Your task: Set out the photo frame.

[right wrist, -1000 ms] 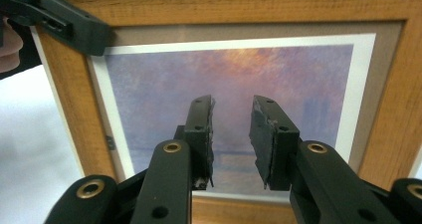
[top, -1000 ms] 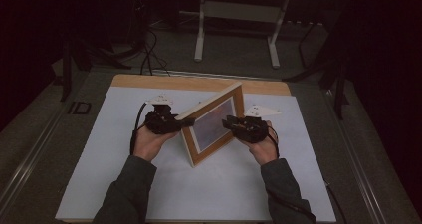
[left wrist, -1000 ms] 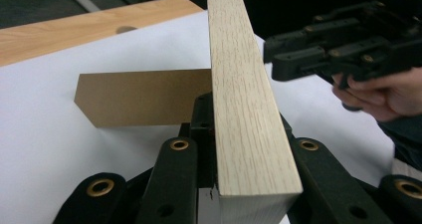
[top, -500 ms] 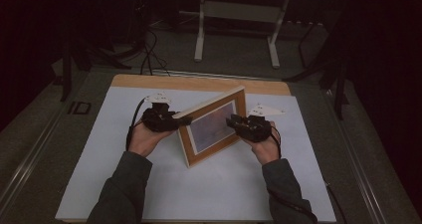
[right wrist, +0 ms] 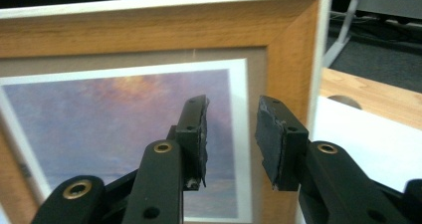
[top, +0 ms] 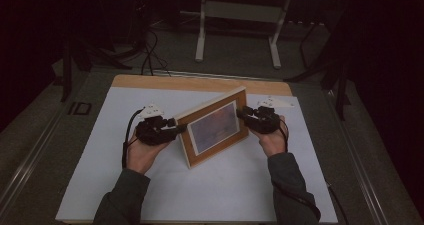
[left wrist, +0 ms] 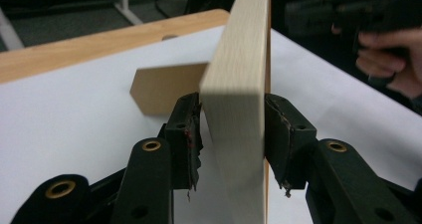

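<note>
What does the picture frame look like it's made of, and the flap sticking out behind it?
The picture frame looks like light wood with a matte finish: grain shows on its edge, and a faint reflective streak suggests a glass or clear plastic front. The flap looks like brown fibreboard or card: flat, dull, with no grain.

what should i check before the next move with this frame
1. Left tool on the frame: ok, jaws straddle its edge, though contact on the left pad isn't certain.
2. Right tool gripping: not ok, jaws open with a gap, nothing between them, in front of the frame's face.
3. Frame upright: ok, it stands on its lower edge on the table.
4. Back stand out: ok, a flap shows behind the frame; whether it bears weight, cannot tell.
5. Space around the frame: ok.
</note>
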`<state>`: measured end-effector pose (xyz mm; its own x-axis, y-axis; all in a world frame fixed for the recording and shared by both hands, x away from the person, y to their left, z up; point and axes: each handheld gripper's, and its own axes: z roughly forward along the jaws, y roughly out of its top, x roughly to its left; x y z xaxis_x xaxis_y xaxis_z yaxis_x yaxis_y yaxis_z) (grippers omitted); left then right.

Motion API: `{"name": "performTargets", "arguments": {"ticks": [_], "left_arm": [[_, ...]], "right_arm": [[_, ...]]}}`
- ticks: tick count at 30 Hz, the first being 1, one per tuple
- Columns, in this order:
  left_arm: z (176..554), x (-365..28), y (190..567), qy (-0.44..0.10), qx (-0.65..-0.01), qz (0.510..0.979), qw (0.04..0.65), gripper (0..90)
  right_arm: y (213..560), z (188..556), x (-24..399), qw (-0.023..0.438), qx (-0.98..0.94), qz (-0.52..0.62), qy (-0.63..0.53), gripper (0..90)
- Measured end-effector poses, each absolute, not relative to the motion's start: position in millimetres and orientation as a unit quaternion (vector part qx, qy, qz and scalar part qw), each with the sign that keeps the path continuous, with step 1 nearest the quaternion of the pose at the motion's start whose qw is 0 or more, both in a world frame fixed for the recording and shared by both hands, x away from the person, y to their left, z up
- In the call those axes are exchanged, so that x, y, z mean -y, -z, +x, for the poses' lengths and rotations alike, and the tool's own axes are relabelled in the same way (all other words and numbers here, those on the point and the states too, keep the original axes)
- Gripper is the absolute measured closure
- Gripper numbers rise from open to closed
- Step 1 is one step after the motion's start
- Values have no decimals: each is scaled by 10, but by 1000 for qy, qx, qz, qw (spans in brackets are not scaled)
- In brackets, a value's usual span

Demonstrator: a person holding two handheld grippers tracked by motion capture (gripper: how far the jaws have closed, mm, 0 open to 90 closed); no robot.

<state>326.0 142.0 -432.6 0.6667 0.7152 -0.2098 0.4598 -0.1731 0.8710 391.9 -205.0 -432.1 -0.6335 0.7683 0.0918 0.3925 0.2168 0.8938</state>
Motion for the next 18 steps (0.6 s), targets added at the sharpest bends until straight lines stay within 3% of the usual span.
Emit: {"name": "performTargets", "arguments": {"ticks": [11, 18], "left_arm": [[3144, -1284, 4453, -167, -396, 765, 479, 659], [3175, -1330, 4446, -148, -380, 773, 486, 672]], "right_arm": [[4254, 4057, 2099, 225, -757, 387, -476, 660], [4228, 4159, 2134, 227, -764, 381, -469, 574]]}}
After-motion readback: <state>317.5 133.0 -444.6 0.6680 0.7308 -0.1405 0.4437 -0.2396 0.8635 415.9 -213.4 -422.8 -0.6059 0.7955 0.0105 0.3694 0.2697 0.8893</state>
